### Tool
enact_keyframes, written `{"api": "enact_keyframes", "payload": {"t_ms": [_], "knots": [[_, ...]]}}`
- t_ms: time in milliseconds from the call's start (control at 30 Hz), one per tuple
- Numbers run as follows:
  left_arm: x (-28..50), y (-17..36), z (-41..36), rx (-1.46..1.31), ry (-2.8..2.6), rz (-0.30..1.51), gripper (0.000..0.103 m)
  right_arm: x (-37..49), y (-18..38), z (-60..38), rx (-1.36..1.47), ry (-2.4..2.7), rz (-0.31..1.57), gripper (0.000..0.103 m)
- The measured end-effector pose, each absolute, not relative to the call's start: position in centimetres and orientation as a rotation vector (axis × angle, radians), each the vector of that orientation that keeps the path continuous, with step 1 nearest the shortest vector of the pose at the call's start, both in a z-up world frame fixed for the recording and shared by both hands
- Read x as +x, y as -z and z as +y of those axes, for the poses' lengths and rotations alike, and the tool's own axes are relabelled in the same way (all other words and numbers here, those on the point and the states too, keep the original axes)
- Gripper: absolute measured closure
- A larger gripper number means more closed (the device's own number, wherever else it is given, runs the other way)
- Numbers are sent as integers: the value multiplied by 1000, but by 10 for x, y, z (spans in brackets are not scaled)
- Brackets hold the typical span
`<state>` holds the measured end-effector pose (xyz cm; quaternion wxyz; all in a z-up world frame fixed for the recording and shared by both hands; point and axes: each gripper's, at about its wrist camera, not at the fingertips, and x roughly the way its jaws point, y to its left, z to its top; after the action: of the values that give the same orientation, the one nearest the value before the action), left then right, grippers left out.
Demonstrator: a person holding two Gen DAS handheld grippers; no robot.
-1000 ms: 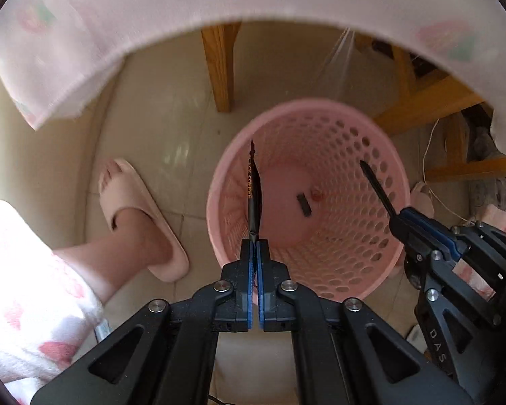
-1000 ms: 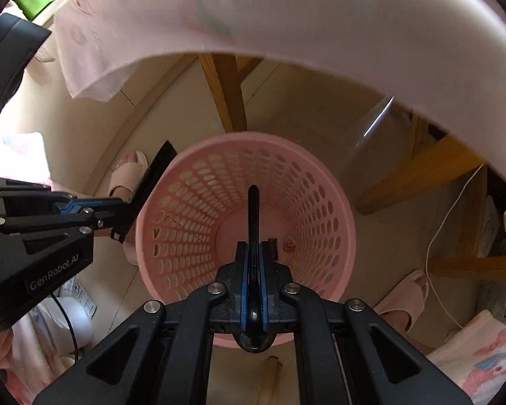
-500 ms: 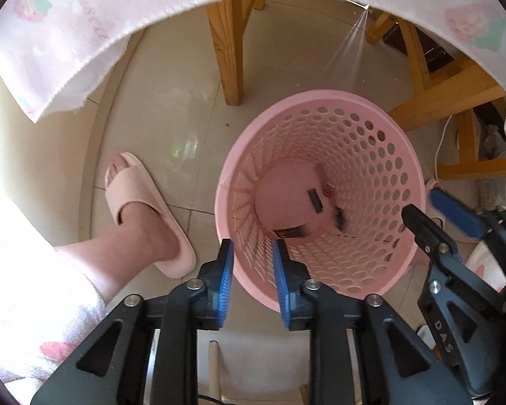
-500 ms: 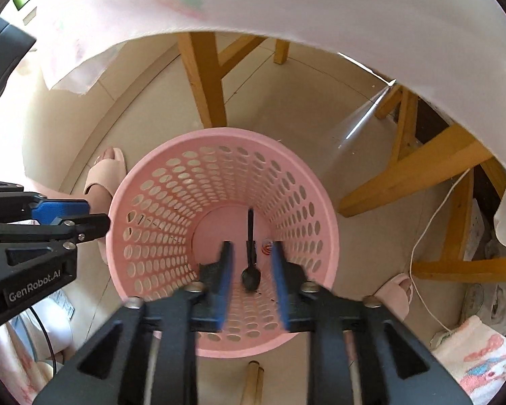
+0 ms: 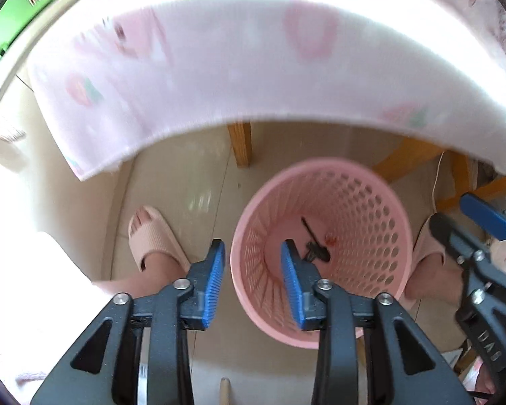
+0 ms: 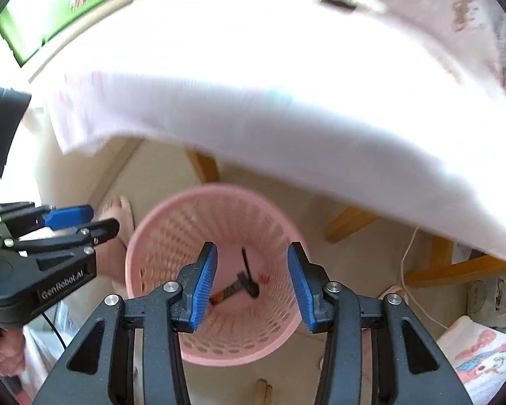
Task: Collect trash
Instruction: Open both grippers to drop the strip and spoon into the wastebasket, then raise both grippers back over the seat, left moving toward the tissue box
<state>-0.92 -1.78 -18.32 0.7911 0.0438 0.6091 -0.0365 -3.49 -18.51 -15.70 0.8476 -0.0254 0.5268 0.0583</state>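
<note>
claws first: your left gripper (image 5: 253, 273) has its blue pads spread wide apart with nothing between them, and your right gripper (image 6: 251, 281) stands spread just as wide and just as bare. both hang above the pink basket (image 5: 384, 199), touching nothing. in the left wrist view the near rim of the basket runs across the gap between your pads, so the left claw sits over the basket's left edge rather than over its middle. in the right wrist view the pads frame the basket floor squarely.

the trash lies on that floor: a black spoon (image 6: 248, 271) resting slantwise, a dark wrapper (image 6: 227, 292) with an orange end just beside its bowl, and a small red scrap (image 6: 263, 278) close to the right of it.

edges around you: the pink tablecloth (image 5: 239, 77) overhangs the far side of the basket, with a wooden table leg (image 5: 241, 145) beneath it and more wooden legs to the right. your slippered foot (image 5: 153, 239) stands on the tile left of the basket, another at its right. a white cable (image 6: 410, 270) trails down the floor at the right.
</note>
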Motion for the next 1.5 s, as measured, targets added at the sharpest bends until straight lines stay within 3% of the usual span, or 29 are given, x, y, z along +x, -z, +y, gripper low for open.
{"api": "enact_keyframes", "payload": {"t_ms": [233,533,767,867,967,1267,1500], "knots": [[-14,137,-21,127,40,1111,54,-44,102,-202,2,-111,946,54],[-12,115,-15,88,29,1055,53,-43,66,-221,23,-98,872,52],[22,46,-24,72,63,926,46,-8,13,-239,-34,-148,821,52],[51,19,-32,89,48,866,41,17,-12,-246,-104,-141,759,50],[87,6,-43,101,59,850,25,44,-22,-258,-109,-124,723,47],[181,15,-49,48,55,855,14,109,15,-295,-72,-78,787,47],[226,69,-35,-196,144,1117,16,134,34,-329,58,-18,866,47]]}}
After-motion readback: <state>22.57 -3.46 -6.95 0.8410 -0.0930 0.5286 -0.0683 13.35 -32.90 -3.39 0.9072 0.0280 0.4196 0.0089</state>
